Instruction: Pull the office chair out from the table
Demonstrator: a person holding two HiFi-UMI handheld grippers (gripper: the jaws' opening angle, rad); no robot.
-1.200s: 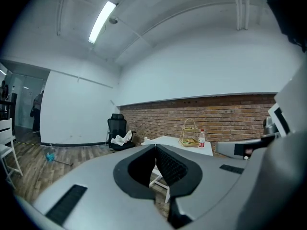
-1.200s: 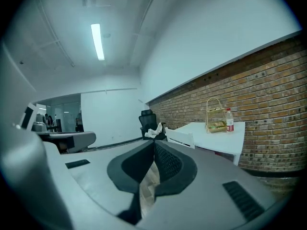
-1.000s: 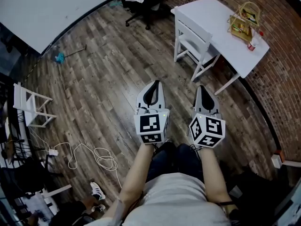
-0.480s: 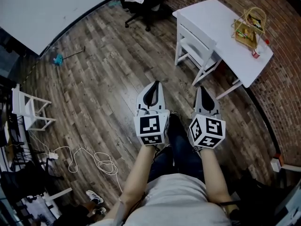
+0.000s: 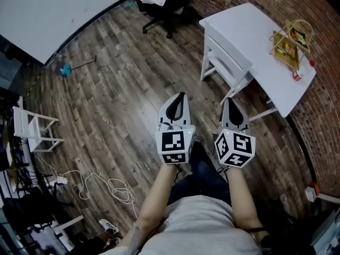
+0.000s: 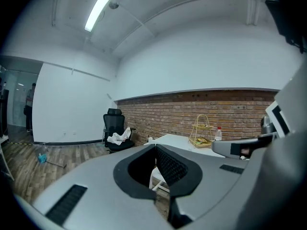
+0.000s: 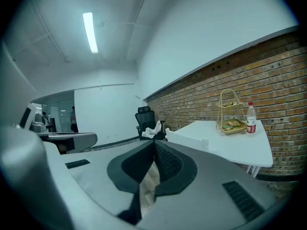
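Currently my left gripper [image 5: 181,95] and right gripper [image 5: 229,101] are both closed and empty. The black office chair [image 5: 159,7], with a white cloth on its seat, stands beyond the table's [image 5: 249,31] far end. A wire basket [image 5: 291,39] at the table's wall-side edge holds small packets.

The room is evenly bright, lit by a long ceiling tube [image 6: 100,7] that shows in both gripper views. The wooden floor [image 5: 117,89] carries a pale sheen and only soft shadows. All pictures bend strongly toward the edges, and the corners go dark.
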